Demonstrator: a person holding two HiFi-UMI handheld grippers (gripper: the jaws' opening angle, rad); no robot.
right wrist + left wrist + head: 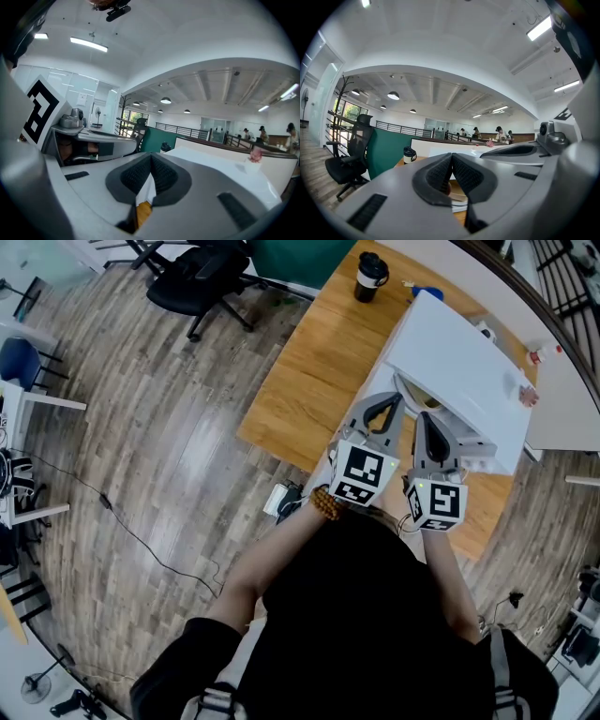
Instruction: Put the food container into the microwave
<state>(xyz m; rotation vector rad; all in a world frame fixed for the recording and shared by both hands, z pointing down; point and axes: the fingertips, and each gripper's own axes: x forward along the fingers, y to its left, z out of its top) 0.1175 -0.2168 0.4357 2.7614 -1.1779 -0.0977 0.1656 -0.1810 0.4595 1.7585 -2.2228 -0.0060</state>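
Observation:
A white box-shaped microwave (464, 371) stands on the wooden table (319, 371), and its pale top shows in the right gripper view (220, 164). A pale rounded rim, perhaps the food container (412, 395), peeks out between the two grippers at the microwave's near side; most of it is hidden. A white layered edge (459, 197) lies just below the left jaws. My left gripper (389, 401) (452, 155) is shut, tips touching. My right gripper (427, 418) (151, 157) is shut too, close beside the left one. I see nothing clamped in either.
A black lidded cup (370, 276) (409, 154) stands at the table's far end. A black office chair (197, 277) and a green partition (291, 254) lie beyond the table. A power strip (281, 501) lies on the wooden floor by the table's near edge.

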